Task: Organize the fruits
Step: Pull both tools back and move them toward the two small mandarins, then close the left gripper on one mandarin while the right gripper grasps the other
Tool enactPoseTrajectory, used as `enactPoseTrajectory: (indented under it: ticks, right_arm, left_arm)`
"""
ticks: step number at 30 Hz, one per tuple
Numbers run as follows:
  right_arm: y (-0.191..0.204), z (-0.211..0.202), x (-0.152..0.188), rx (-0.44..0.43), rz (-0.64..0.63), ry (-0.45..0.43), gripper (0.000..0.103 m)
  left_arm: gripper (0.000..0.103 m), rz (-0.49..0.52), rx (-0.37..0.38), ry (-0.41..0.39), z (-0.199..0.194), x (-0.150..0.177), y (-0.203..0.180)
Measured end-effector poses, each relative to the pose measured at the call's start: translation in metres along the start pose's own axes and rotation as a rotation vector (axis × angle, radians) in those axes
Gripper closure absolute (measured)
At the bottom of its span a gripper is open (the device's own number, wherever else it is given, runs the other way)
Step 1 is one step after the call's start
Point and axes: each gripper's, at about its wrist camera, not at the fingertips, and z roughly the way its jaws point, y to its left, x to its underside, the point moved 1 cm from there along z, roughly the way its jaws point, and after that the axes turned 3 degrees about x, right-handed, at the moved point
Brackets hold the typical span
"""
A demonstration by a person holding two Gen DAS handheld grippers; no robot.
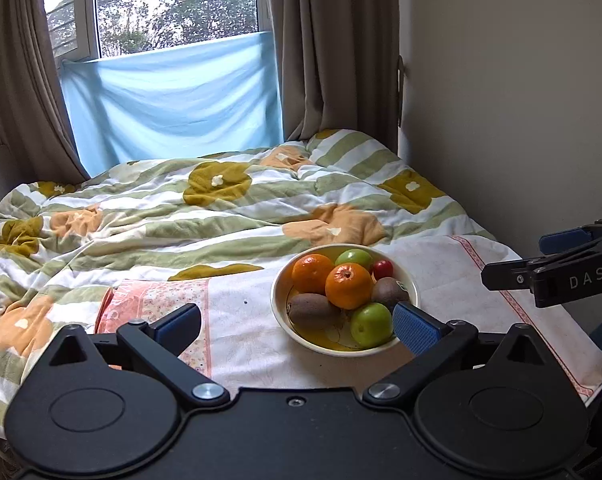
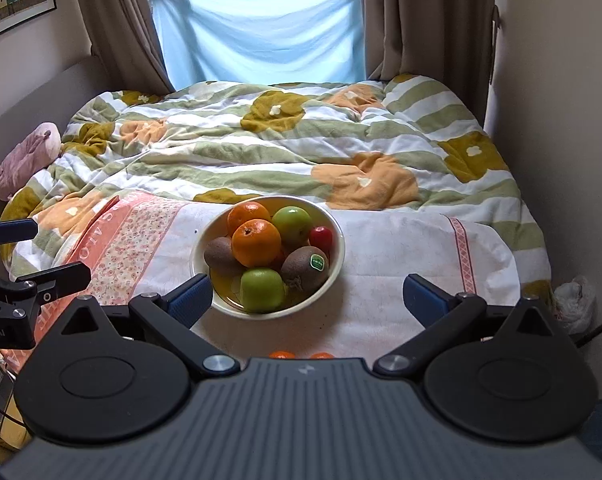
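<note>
1. A cream bowl [image 2: 337, 240] sits on a white cloth with pink floral borders [image 2: 401, 248] spread at the foot of a bed.
2. Inside the bowl: two oranges, one at the centre [image 2: 257, 247] and one at 11 o'clock [image 2: 248, 214]; a green apple at 1 o'clock [image 2: 292, 223] and another at 6 o'clock [image 2: 262, 289]; a kiwi at 9 o'clock [image 2: 220, 256]; a stickered kiwi at 4 o'clock [image 2: 304, 268]; a small red fruit at 2 o'clock [image 2: 321, 238].
3. Two more orange fruits [image 2: 281, 355] peek out on the cloth at the right gripper's near edge, mostly hidden.
4. The left gripper [image 1: 297, 326] is released, jaws spread wide, its right pad just in front of the bowl's near rim.
5. The right gripper [image 2: 309, 300] is likewise spread and holds nothing; the bowl lies ahead at 11 o'clock.
6. A green-striped floral duvet [image 2: 261, 148] covers the bed; a pink plush toy [image 2: 25, 156] lies at its left edge.
</note>
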Motion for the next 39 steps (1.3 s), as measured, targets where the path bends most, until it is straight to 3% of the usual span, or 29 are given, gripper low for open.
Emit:
enactPoseTrajectory:
  ticks: [7, 11, 20, 29, 32, 39]
  right_arm:
    - [-0.007, -0.020, 0.032, 0.070, 0.066, 0.007, 0.000]
    - [-0.013, -0.019, 0.052, 0.100, 0.043, 0.029, 0.000]
    - [-0.038, 0.012, 0.078, 0.072, -0.011, 0.084, 0.000]
    - [-0.049, 0.053, 0.096, 0.040, -0.049, 0.091, 0.000]
    - [-0.049, 0.067, 0.101, 0.026, -0.044, 0.113, 0.000]
    - [-0.049, 0.086, 0.106, -0.006, -0.028, 0.141, 0.005]
  left_arm:
    - [0.000, 0.067, 0.129, 0.015, -0.003, 0.021, -0.011]
    - [0.000, 0.115, 0.199, 0.039, 0.007, 0.031, -0.025]
    - [0.000, 0.257, 0.297, 0.086, 0.058, 0.050, -0.064]
    - [0.021, 0.373, 0.364, 0.193, 0.135, 0.072, -0.098]
    - [0.030, 0.395, 0.375, 0.223, 0.151, 0.077, -0.102]
    - [0.039, 0.413, 0.392, 0.250, 0.166, 0.082, -0.111]
